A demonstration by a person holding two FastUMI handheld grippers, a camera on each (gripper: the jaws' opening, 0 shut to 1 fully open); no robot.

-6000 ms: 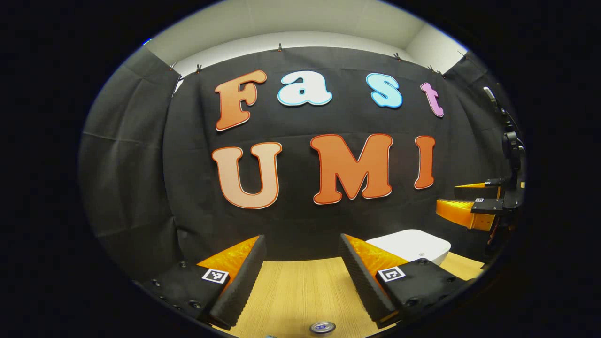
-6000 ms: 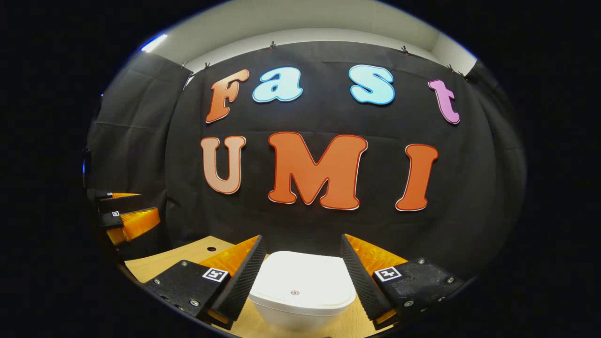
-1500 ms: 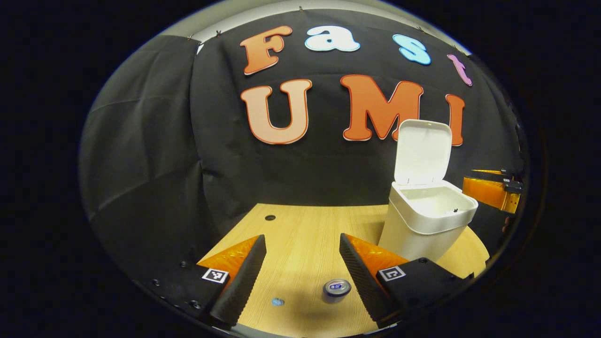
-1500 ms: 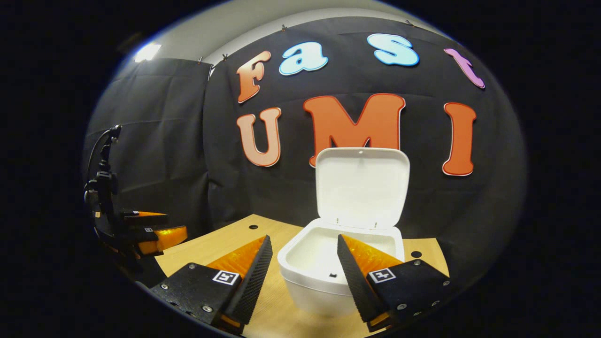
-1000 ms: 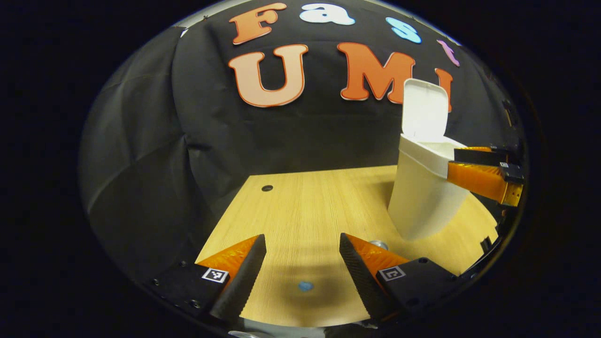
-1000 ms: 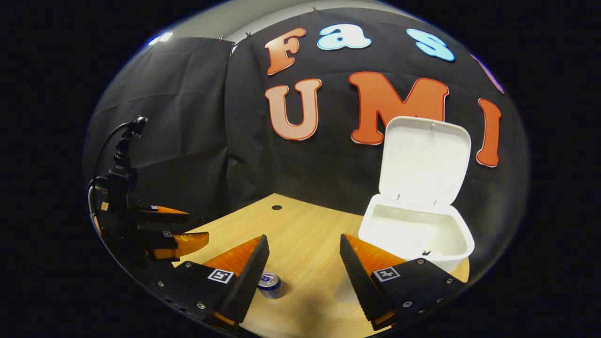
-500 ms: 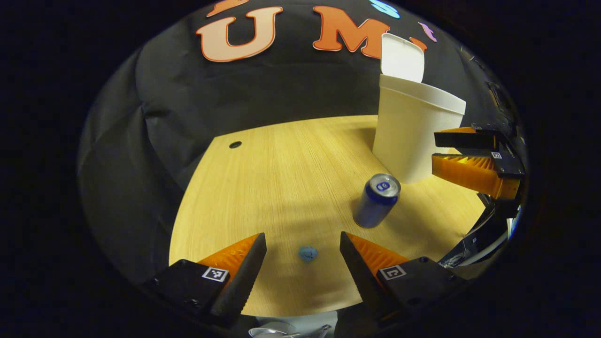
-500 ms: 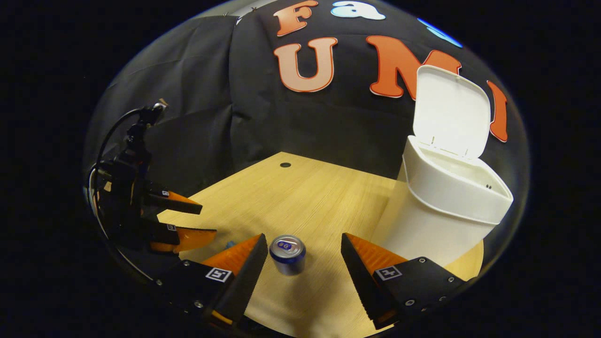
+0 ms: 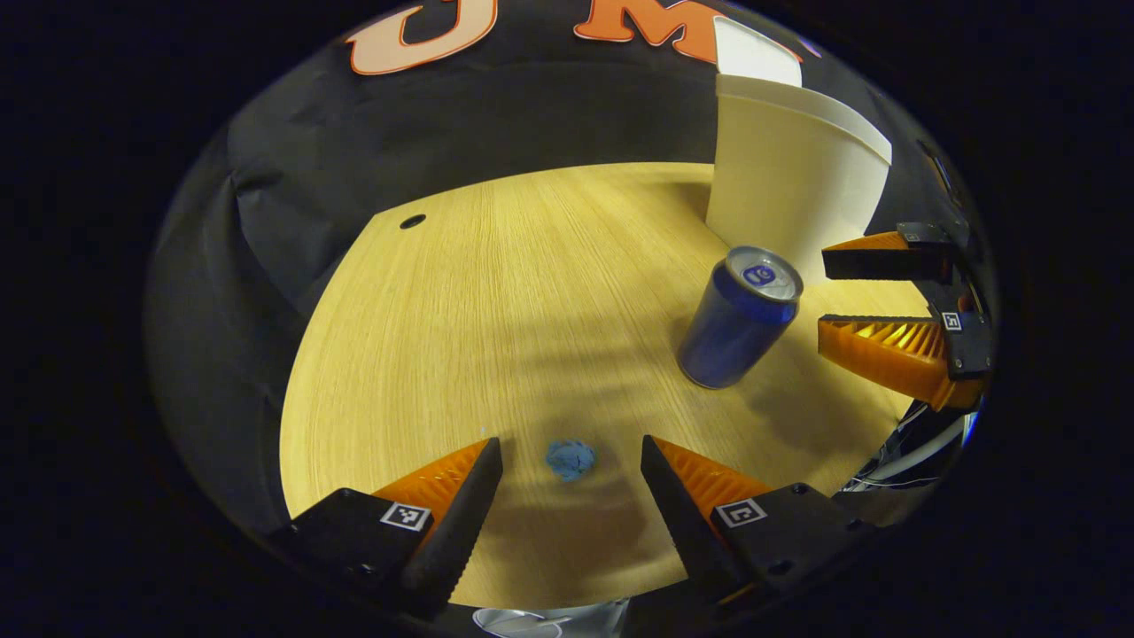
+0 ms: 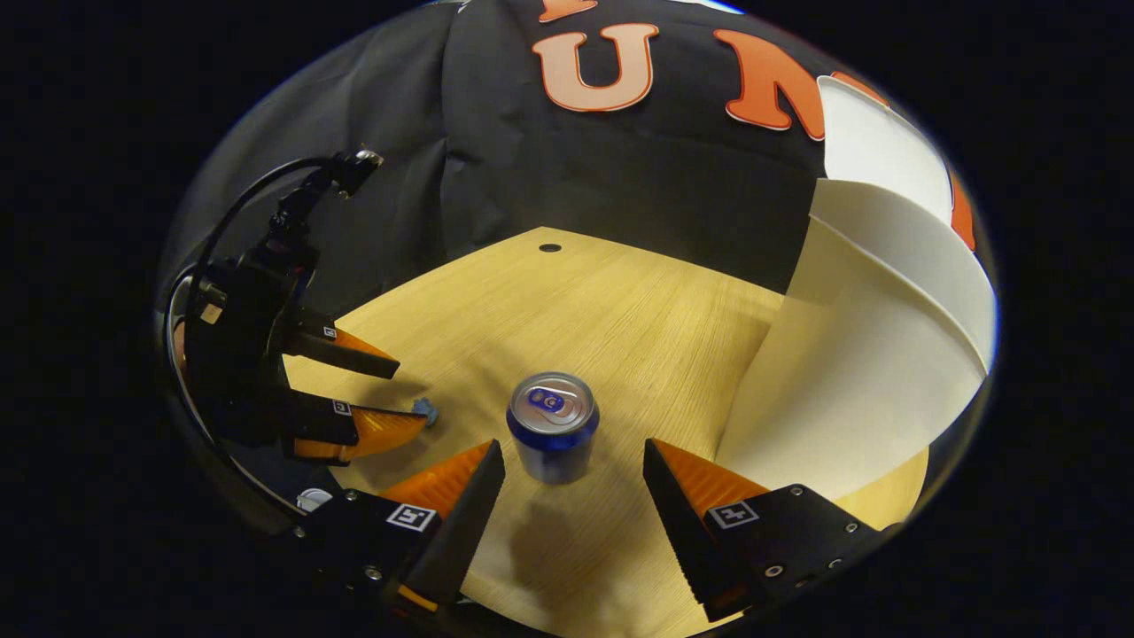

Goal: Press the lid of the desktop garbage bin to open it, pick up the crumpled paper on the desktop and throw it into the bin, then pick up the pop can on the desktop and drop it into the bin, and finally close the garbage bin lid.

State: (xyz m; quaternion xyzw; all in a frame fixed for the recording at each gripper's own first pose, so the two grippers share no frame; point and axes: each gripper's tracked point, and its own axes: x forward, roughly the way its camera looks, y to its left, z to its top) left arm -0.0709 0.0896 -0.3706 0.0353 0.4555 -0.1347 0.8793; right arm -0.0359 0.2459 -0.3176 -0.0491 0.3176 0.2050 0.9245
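On the wooden table (image 9: 496, 292), the left gripper (image 9: 570, 461) stands spread around the paper ball (image 9: 570, 460); the right gripper (image 10: 574, 465) gapes before the can (image 10: 553, 426), beside the lid-up bin (image 10: 877, 372).

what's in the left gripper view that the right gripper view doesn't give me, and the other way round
Left gripper view: the whole crumpled blue paper lying between the open left tool's fingers, and the pop can's blue side.
Right gripper view: the black cable rising from the left tool, and the can just ahead of the open right tool.
Both: paper, can, white bin with its lid up, wooden table.
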